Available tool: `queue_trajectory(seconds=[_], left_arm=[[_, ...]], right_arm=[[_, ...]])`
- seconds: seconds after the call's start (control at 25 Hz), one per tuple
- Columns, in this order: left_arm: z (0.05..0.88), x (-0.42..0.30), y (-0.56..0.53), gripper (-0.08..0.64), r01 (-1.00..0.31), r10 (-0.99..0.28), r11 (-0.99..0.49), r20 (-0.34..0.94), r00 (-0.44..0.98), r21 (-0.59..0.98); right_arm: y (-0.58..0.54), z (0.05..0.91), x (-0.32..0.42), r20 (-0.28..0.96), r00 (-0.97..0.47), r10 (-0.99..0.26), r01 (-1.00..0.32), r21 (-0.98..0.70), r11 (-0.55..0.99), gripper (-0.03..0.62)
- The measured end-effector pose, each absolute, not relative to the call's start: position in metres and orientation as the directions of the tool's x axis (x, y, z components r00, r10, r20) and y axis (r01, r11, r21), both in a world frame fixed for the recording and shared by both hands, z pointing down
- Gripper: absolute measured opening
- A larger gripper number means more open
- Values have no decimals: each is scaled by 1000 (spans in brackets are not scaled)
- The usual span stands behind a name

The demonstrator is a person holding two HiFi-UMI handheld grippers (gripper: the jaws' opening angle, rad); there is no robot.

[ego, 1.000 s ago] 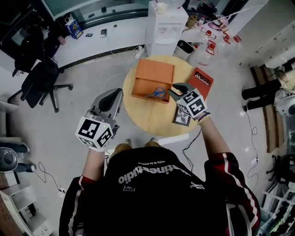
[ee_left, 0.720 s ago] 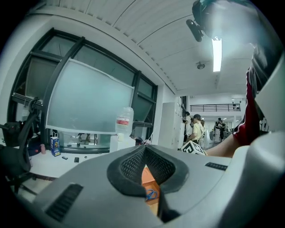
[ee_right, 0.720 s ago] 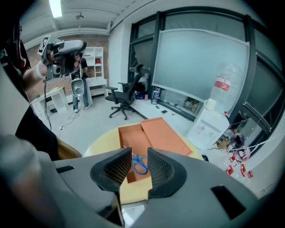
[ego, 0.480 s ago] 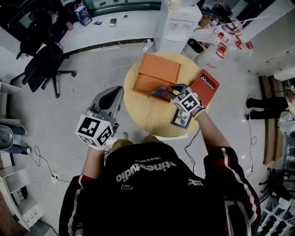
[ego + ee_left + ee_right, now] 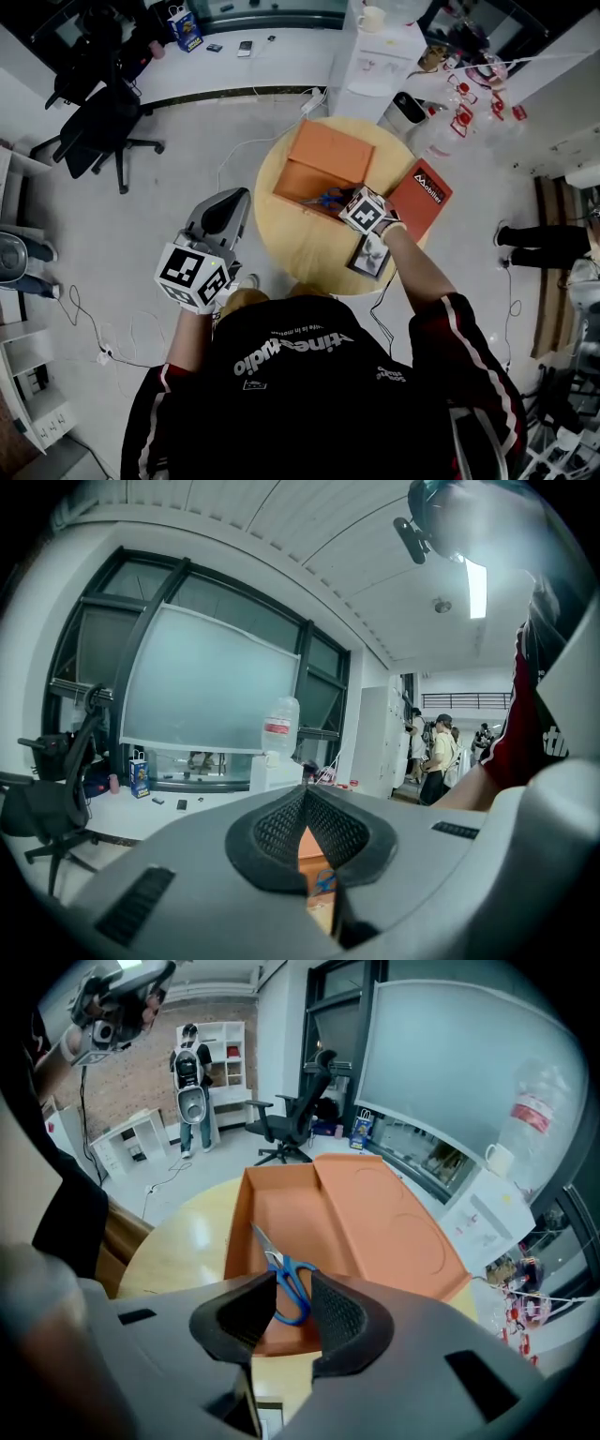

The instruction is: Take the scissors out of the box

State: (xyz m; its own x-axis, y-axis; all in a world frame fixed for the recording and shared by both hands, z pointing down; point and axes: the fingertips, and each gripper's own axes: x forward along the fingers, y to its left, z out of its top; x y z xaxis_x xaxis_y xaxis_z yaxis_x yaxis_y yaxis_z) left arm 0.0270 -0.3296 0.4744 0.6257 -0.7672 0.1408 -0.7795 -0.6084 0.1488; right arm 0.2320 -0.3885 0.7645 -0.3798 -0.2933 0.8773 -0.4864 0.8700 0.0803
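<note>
An open orange box (image 5: 323, 155) lies on a round wooden table (image 5: 300, 246). Blue-handled scissors (image 5: 328, 198) lie in its tray near the front wall. My right gripper (image 5: 345, 201) reaches over that wall, open. In the right gripper view the scissors (image 5: 286, 1277) lie in the box (image 5: 375, 1213), blue handles showing between the two pads of my right gripper (image 5: 292, 1299); contact is unclear. My left gripper (image 5: 229, 201) hangs left of the table above the floor, shut and empty. In the left gripper view its pads (image 5: 281, 832) meet at the tip.
A red booklet (image 5: 424, 197) lies on the table's right edge, a dark card (image 5: 367, 257) under my right wrist. Behind the table stands a white cabinet (image 5: 375, 56). An office chair (image 5: 103, 122) is far left; cables run over the floor. A person's legs (image 5: 534, 234) show at right.
My right gripper has moved forward and left, from beside the box to over the scissors inside it. The left gripper has stayed in place.
</note>
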Motion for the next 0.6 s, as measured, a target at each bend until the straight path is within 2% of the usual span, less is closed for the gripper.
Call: queue_trajectory(seconds=[0.6], left_arm=[[471,-2,-331,15,-827,-814,-542,150,561,148]], right_arm=[[-400,805,220,941,-267,-206,-276,130,952,139]])
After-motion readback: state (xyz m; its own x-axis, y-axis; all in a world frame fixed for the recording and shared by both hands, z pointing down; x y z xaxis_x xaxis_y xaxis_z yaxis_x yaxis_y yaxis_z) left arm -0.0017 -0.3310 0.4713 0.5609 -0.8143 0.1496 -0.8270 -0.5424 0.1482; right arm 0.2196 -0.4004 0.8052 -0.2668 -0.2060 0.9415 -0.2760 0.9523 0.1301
